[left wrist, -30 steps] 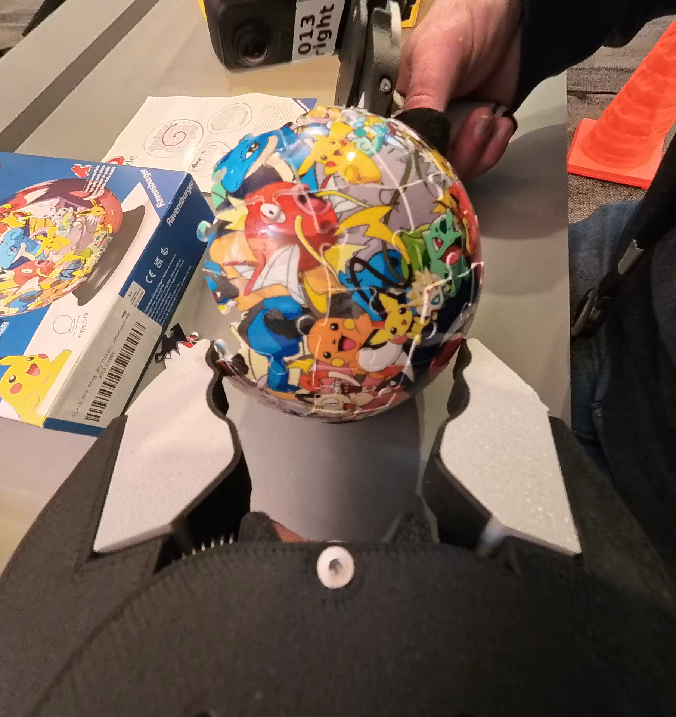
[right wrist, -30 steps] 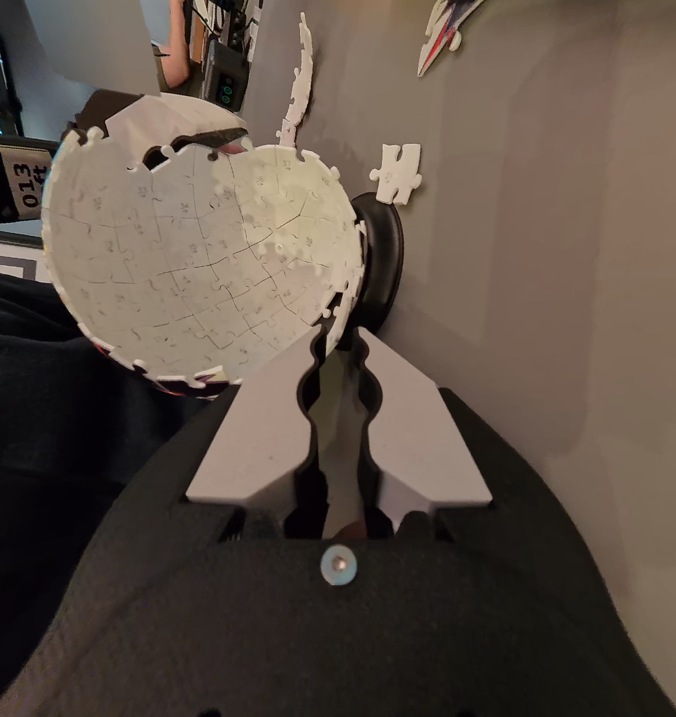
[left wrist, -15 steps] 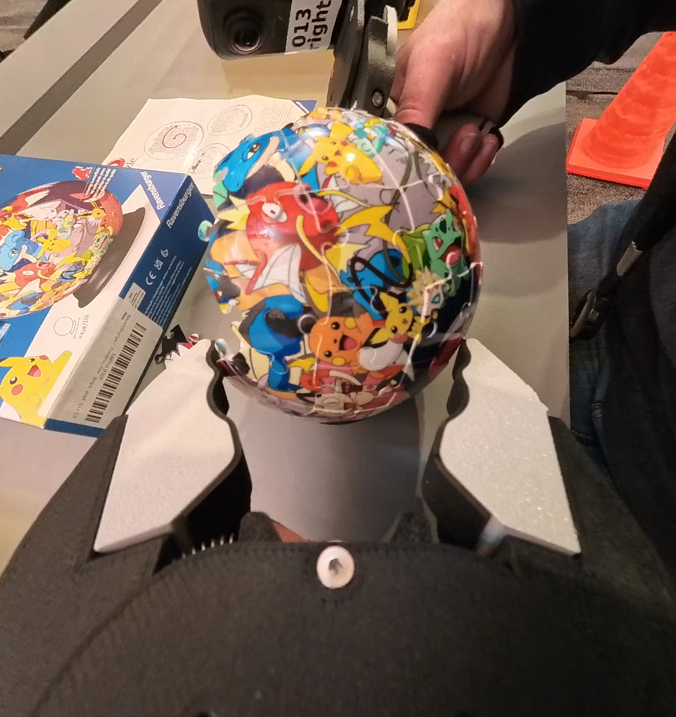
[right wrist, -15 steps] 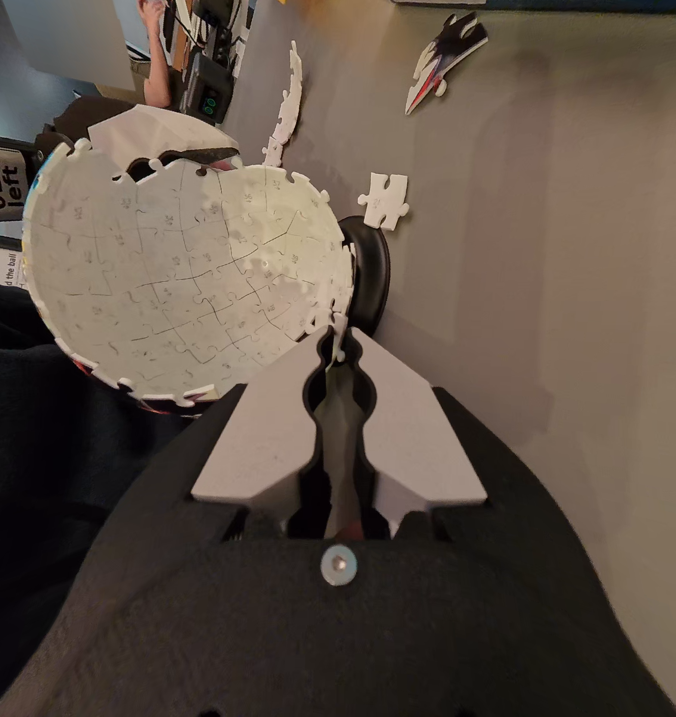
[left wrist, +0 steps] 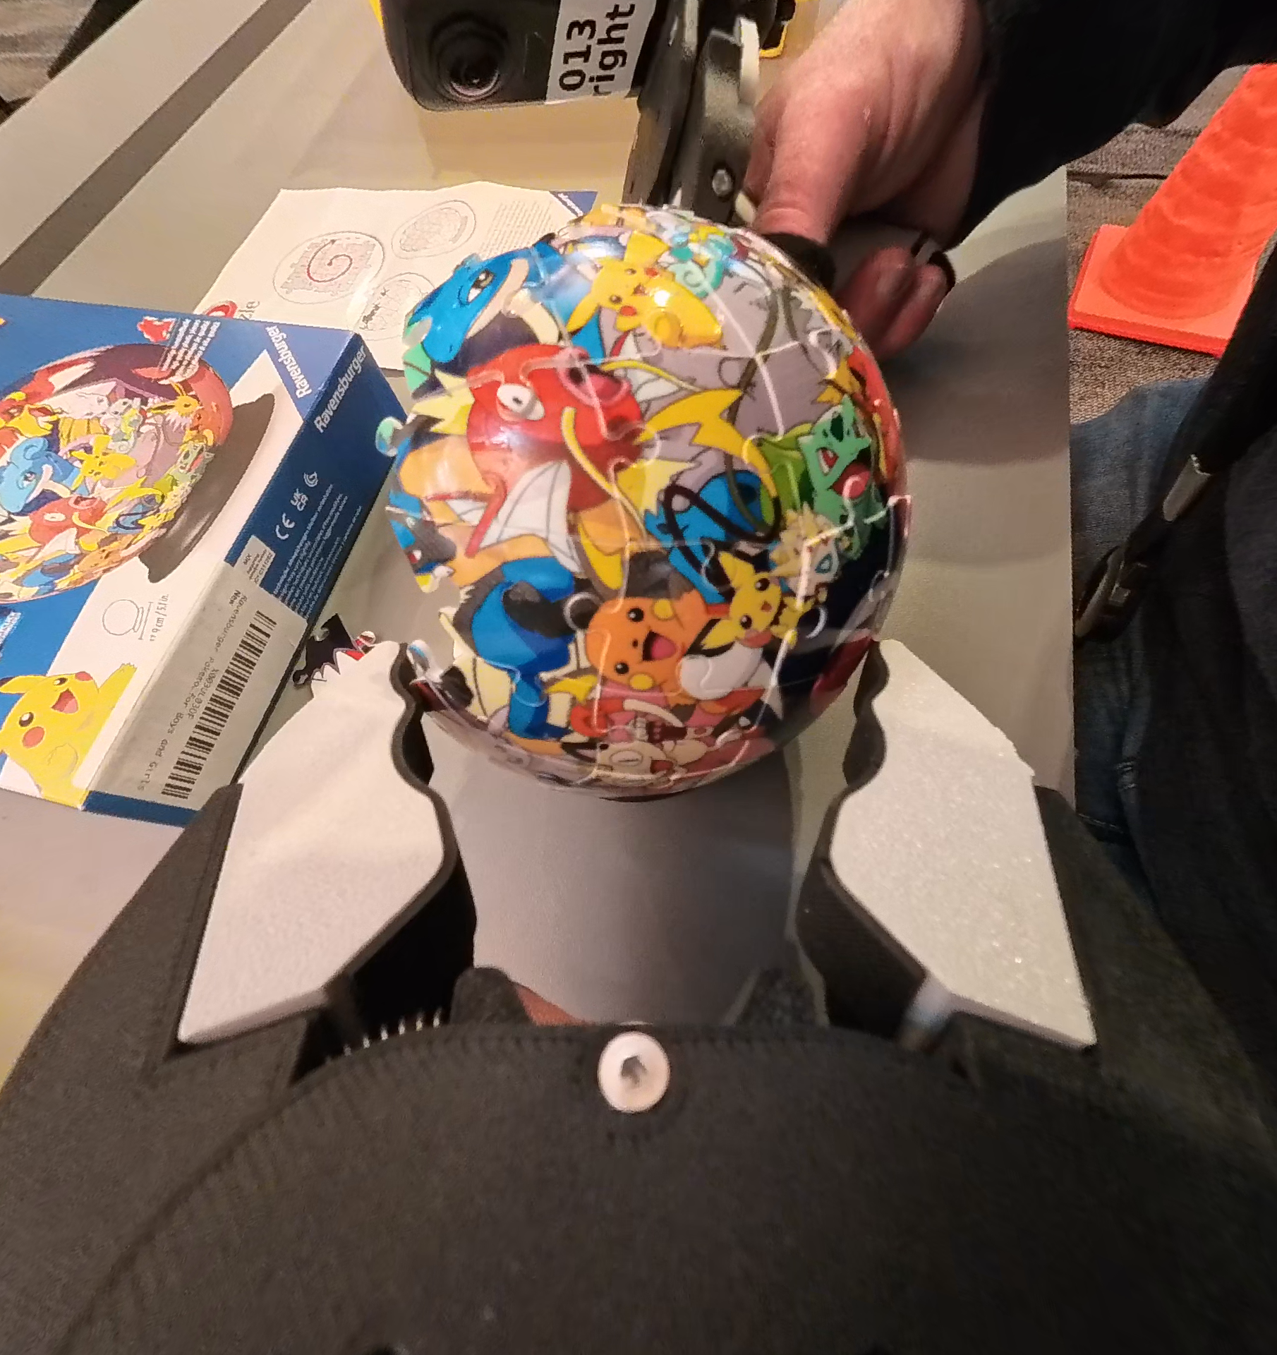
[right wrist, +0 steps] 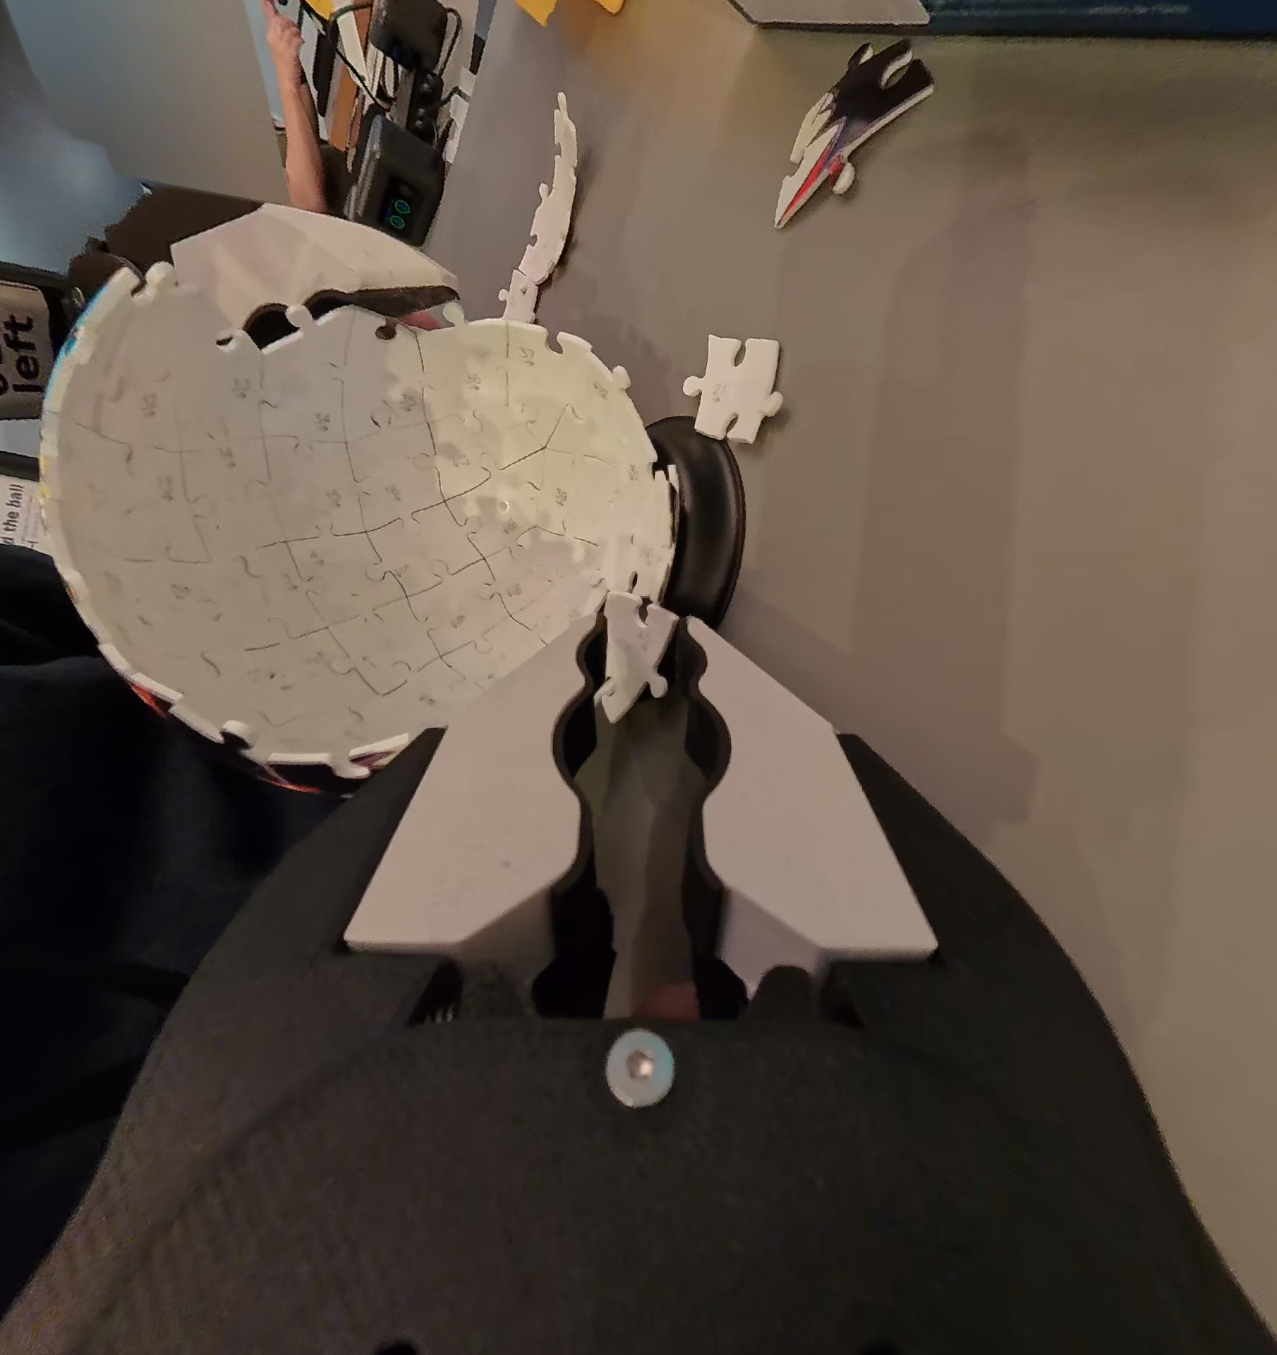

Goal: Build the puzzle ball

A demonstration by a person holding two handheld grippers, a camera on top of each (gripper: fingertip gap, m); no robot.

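The puzzle ball (left wrist: 643, 506) is seen partly built: a colourful cartoon-printed shell on the outside, a white hollow bowl of numbered pieces (right wrist: 342, 528) on the inside, jagged open rim toward the right wrist camera. It is seated on a black ring stand (right wrist: 709, 513) on the grey table (right wrist: 1061, 513).

The left gripper (left wrist: 639, 704) is spread wide, one finger on each side of the ball's lower part; the left finger (left wrist: 401, 674) looks to be touching the shell edge, the right finger (left wrist: 877, 660) is just beside it. Firm contact cannot be confirmed. Nothing else is held in it.

The right gripper (right wrist: 639, 645) is clenched on a single white puzzle piece (right wrist: 635, 652), pinched near the fingertips, white back facing the camera. The piece is held at the lower rim of the shell, just beside the stand; whether it is touching the rim cannot be told. In the left wrist view the right gripper body is seen beyond the ball, held by a hand (left wrist: 863, 169).

Loose on the table:
- one white piece (right wrist: 734, 385) just beside the stand, back up
- a curved strip of joined white pieces (right wrist: 551, 213) farther off
- a printed cluster of dark pieces (right wrist: 852, 121) well apart from the ball

The blue puzzle box (left wrist: 137, 535) is laid left of the ball, with an instruction sheet (left wrist: 401, 249) beyond it. An orange cone (left wrist: 1207, 205) is seen off the table, on the floor.
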